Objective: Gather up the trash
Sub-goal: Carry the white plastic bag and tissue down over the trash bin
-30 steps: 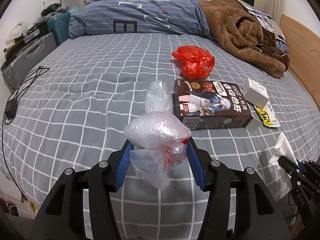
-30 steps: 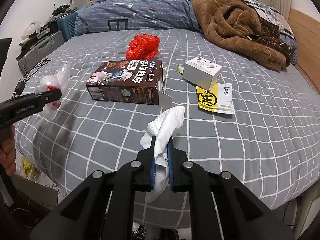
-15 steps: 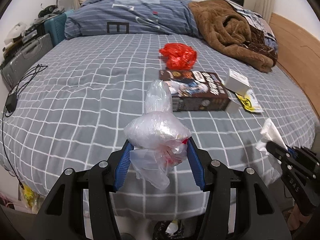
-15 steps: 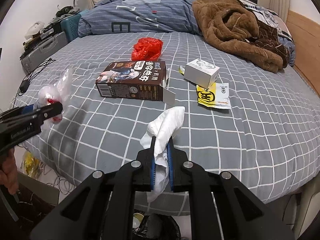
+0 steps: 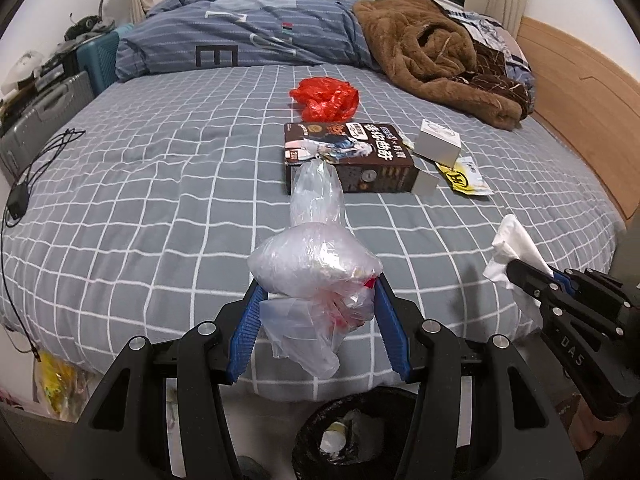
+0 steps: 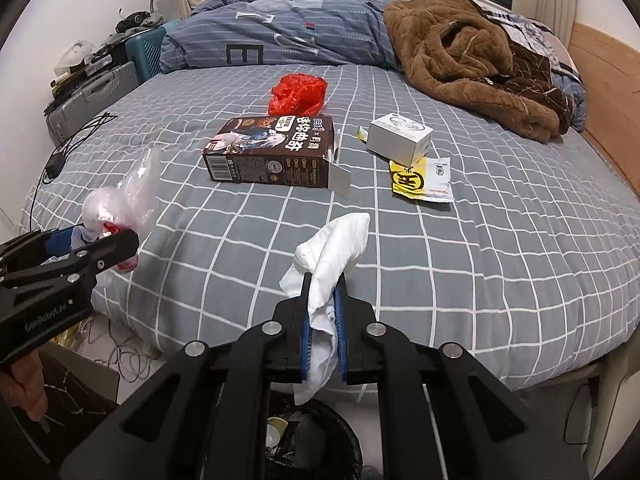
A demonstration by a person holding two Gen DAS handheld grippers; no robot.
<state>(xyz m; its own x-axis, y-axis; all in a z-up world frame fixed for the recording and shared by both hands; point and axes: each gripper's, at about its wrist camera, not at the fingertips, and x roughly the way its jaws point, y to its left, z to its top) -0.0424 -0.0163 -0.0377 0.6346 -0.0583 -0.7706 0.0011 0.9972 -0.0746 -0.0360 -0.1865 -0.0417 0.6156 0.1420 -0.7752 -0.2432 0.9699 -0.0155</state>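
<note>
My left gripper (image 5: 318,284) is shut on a clear plastic bag (image 5: 316,260) of rubbish, held off the bed's near edge above a black trash bin (image 5: 352,432). My right gripper (image 6: 322,280) is shut on a crumpled white tissue (image 6: 336,248), also above the bin (image 6: 312,440). Each gripper shows in the other view, the right one (image 5: 516,270) at right, the left one (image 6: 124,242) at left. On the grey checked bed lie a red plastic bag (image 5: 326,96), a brown printed box (image 5: 346,152), a small white box (image 5: 438,146) and a yellow wrapper (image 5: 464,178).
A brown fleece blanket (image 5: 440,60) and a blue striped duvet (image 5: 248,44) lie at the far end of the bed. Suitcases (image 5: 44,112) and a black cable (image 5: 24,184) are at the left. A wooden bed frame (image 5: 580,92) runs along the right.
Both grippers have pulled back from the bed with their loads. The trash bin has come into view under them.
</note>
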